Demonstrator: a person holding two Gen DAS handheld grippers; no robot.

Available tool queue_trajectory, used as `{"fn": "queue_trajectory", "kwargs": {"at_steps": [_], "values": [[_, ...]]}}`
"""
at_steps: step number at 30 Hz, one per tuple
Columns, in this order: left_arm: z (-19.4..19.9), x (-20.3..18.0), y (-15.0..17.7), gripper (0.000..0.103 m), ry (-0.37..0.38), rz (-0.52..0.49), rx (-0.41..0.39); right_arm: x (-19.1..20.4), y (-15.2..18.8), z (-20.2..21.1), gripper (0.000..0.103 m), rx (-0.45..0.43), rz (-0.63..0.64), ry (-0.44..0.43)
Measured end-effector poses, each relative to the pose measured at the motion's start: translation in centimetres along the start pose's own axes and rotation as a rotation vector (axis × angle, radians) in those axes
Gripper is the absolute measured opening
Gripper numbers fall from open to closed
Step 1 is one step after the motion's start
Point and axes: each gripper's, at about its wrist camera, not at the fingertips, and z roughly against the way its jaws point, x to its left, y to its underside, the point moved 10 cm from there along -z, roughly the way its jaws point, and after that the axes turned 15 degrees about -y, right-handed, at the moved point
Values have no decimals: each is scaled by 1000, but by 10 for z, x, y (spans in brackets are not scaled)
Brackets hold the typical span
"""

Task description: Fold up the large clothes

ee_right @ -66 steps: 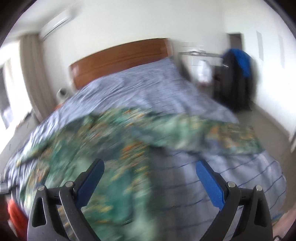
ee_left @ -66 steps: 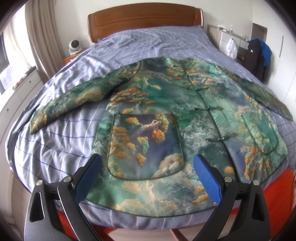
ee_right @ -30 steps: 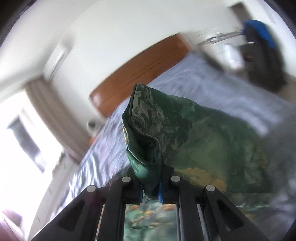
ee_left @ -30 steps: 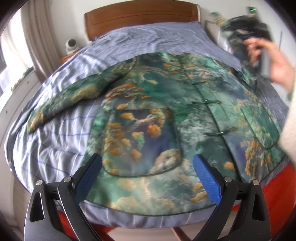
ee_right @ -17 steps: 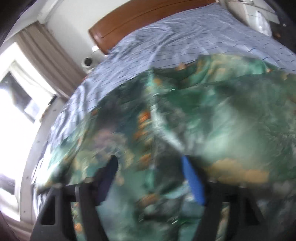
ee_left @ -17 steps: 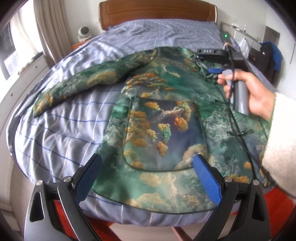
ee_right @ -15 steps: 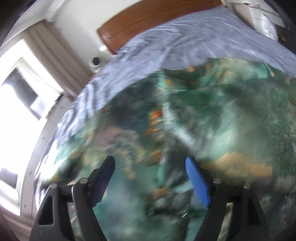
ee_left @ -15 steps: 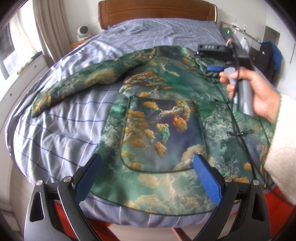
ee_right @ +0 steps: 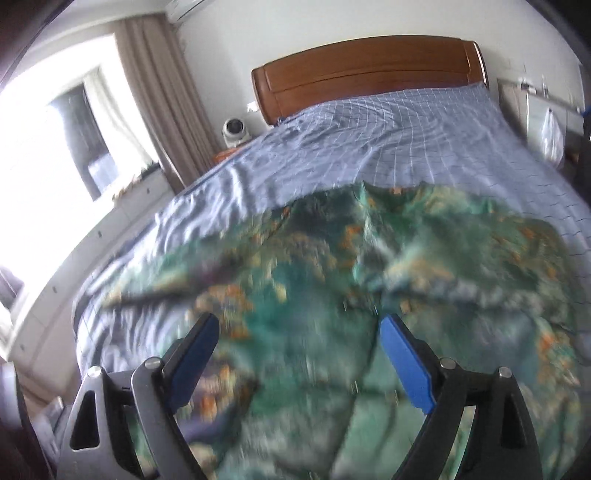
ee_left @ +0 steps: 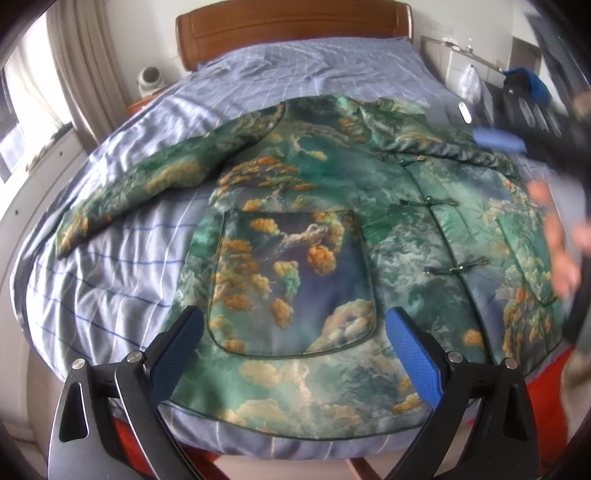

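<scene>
L gripper (ee_left: pixel 293 341): jaws wide apart, nothing between them, hovering over the near hem of the jacket (ee_left: pixel 314 236), w/ the big front pocket (ee_left: pixel 291 280) showing in the gap. Not touching fabric as far as the left wrist view shows.

R gripper (ee_right: pixel 299 354): jaws opening, already wide, nothing between the pads; blurred jacket cloth lies below them. In the left wrist view the R gripper shows only as a dark blurred shape w/ one blue pad above the jacket's far right shoulder, and the person's hand (ee_left: pixel 561 240) is a blur at the jacket's right edge.

Jacket: green w/ orange and cream cloud print, spread front-up on the bed (ee_left: pixel 110 266), hem toward the foot end, collar toward the headboard (ee_left: pixel 295 27). Frog-knot buttons (ee_left: pixel 454 267) run down its centre-right. Left-hand sleeve (ee_left: pixel 155 184) stretched out flat from the jacket's body across the blue check sheet. Right-hand sleeve lies folded in across the jacket's upper chest, near the collar.

Beyond the jacket: small white round device (ee_left: pixel 151 79) beside the headboard, curtain (ee_right: pixel 159 92) and bright window further that way. Dark bag w/ blue top (ee_left: pixel 524 92) past the jacket's far right side.
</scene>
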Motion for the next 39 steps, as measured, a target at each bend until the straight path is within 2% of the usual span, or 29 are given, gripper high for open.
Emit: {"fn": "queue_trajectory", "kwargs": {"at_steps": [7,19,29,39], "values": [[9,-5,-2,99,-3,-20,-24,-1,71,35,91,97,34,107],[12,-3,0,99,-4,-11,-29,-8,148,86,94,152,120,281],[11,-5,0,99,-4,-10,-21,-16,171,114,94,136,88,368],[13,-1,0,99,-8,4,-32,4,169,112,94,118,118,360]]}}
